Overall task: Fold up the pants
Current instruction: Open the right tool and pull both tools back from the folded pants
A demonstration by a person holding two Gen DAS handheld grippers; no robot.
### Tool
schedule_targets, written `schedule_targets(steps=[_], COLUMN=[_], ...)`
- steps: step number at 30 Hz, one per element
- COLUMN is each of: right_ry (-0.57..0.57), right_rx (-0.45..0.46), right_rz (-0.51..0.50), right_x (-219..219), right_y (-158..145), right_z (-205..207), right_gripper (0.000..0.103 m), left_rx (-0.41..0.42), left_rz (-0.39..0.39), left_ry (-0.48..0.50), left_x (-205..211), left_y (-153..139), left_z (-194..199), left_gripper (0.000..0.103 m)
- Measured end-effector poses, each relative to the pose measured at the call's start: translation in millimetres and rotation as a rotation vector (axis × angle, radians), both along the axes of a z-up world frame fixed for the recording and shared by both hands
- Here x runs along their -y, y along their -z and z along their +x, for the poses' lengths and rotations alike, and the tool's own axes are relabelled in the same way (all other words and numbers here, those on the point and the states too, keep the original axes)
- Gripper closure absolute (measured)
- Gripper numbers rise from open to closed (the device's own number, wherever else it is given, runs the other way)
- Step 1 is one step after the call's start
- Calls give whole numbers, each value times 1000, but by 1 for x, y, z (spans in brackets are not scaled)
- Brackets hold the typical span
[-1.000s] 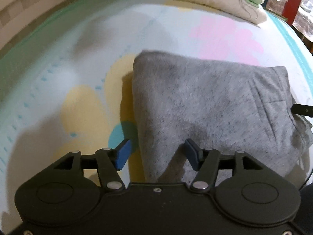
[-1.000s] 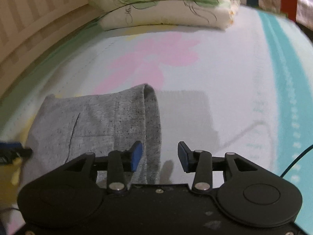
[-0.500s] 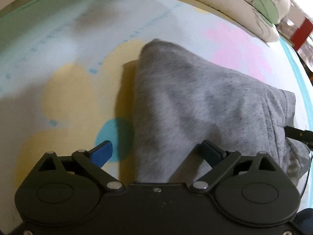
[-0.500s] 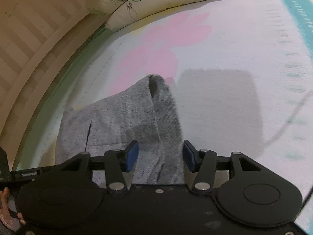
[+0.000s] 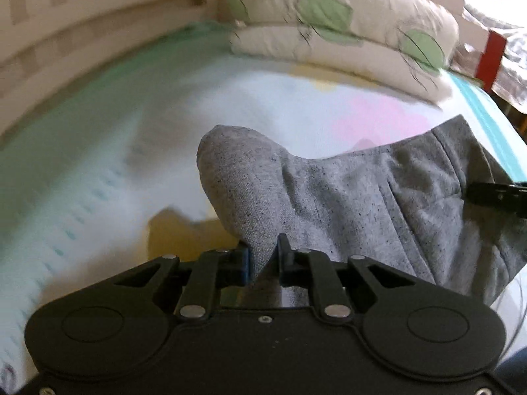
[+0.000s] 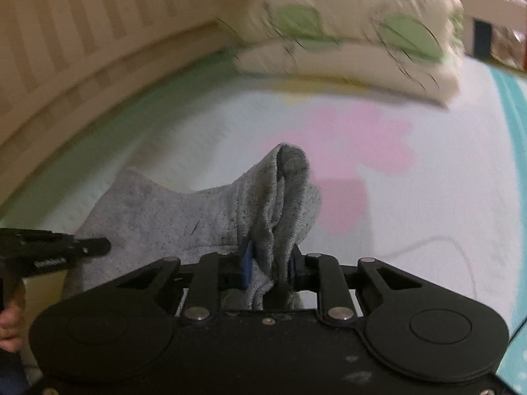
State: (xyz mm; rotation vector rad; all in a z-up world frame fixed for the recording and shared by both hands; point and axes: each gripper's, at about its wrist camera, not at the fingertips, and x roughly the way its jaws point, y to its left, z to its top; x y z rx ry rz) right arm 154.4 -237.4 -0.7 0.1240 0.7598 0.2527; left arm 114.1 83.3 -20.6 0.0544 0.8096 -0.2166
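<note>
The grey pants (image 5: pixel 346 191) are folded into a thick pad and lifted off the flowered bed sheet (image 5: pixel 98 171) at their near edge. My left gripper (image 5: pixel 263 256) has its jaws closing, pads pressed on the near left corner of the pants. In the right wrist view the grey pants (image 6: pixel 184 210) bunch up between the blue pads of my right gripper (image 6: pixel 268 265), whose jaws are also closing on the near right corner. The cloth sags between the two grips. The other gripper's tip shows at the edge of each view.
Two stacked pillows (image 5: pixel 346 29) with green leaf prints lie at the far end of the bed. A pale slatted bed rail (image 6: pixel 82 39) runs along the left side. A thin cable (image 6: pixel 438 247) lies on the sheet to the right. A person's hand (image 6: pixel 10 326) shows at the left edge.
Both grippers went from open around the pants' near edge to clamped on it. Both have risen, lifting the near edge so the cloth now stands up off the sheet.
</note>
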Motion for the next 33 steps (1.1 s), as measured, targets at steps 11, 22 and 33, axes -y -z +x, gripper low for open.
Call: schedule_targets(steps=[11, 22, 33], right_ry=[97, 82, 78], right_rx=[-42, 40, 42], right_rz=[-175, -74, -52], right_x=[-70, -71, -74], right_y=[24, -3, -10], right_z=[85, 11, -48], right_gripper=[74, 74, 74], left_rx=[-159, -118, -89], left_rz=[145, 41, 52], left_ry=[-317, -307, -215], left_x=[-55, -32, 22], left_y=[33, 1, -13], left_z=[75, 21, -36], left_gripper=[67, 60, 53])
